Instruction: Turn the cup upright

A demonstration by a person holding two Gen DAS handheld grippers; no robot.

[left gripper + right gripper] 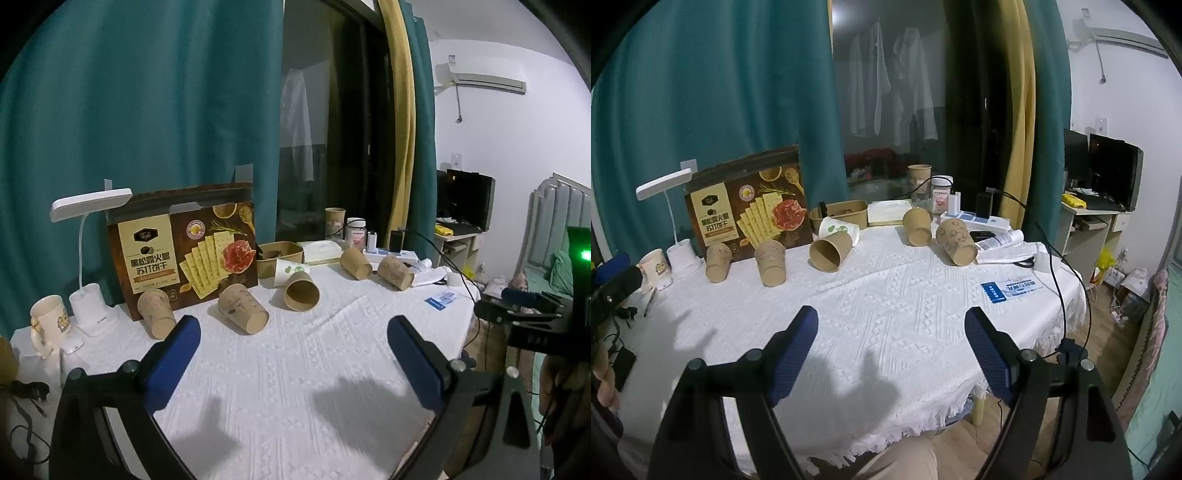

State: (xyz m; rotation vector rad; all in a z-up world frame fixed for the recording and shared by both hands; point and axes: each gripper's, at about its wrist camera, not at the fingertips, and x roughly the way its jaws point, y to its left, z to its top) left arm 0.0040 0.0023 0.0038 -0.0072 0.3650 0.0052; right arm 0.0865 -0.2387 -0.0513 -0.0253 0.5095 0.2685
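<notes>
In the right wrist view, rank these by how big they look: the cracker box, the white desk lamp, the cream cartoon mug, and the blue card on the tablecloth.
Largest to smallest, as they look:
1. Brown cardboard cracker box
2. White desk lamp with flat head
3. Cream ceramic cartoon mug and flat blue-and-white card: alike; the card lies nearer the camera, so I won't rank them.

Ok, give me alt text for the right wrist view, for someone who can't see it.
Five brown paper cups lie tipped over along the far side of a white tablecloth, in front of a cracker box. The right gripper hovers nearer, jaws open and empty.
</notes>
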